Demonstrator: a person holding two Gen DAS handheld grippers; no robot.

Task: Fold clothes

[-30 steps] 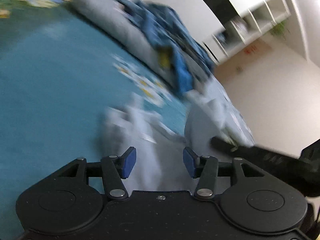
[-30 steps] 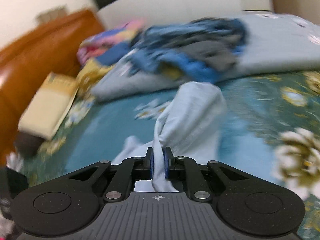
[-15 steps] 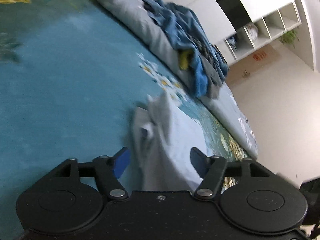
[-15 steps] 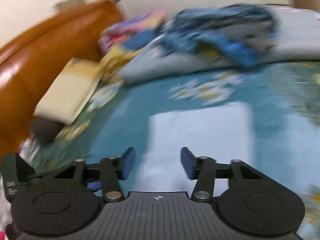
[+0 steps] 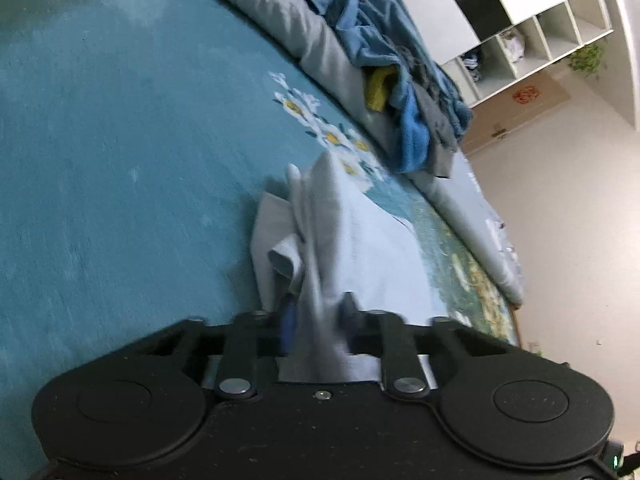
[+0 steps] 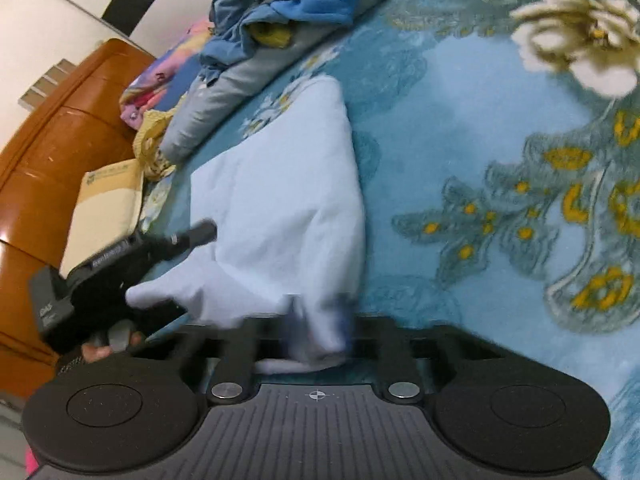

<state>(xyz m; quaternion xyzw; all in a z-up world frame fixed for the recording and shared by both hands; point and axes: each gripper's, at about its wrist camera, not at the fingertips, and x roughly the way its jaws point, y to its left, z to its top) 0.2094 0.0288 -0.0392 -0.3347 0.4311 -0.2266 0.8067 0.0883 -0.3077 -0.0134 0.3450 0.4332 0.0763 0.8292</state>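
A pale blue garment (image 6: 280, 200) lies on the teal flowered bedspread (image 6: 460, 128). It also shows in the left wrist view (image 5: 360, 248), bunched along its left edge. My left gripper (image 5: 318, 326) is shut on a fold of the garment at its near edge. My right gripper (image 6: 320, 332) is shut on the garment's near corner. The left gripper's black body (image 6: 120, 264) shows in the right wrist view, at the garment's left side.
A heap of blue, grey and yellow clothes (image 5: 392, 60) lies on a grey folded quilt (image 5: 280, 4) at the far side. A brown headboard (image 6: 48, 160), a cream pillow (image 6: 104, 208) and pink bedding (image 6: 156, 88) are on the left. White shelves (image 5: 540, 40) stand beyond the bed.
Both grippers were open half a second ago above the spread garment. Both have since closed on its near edge.
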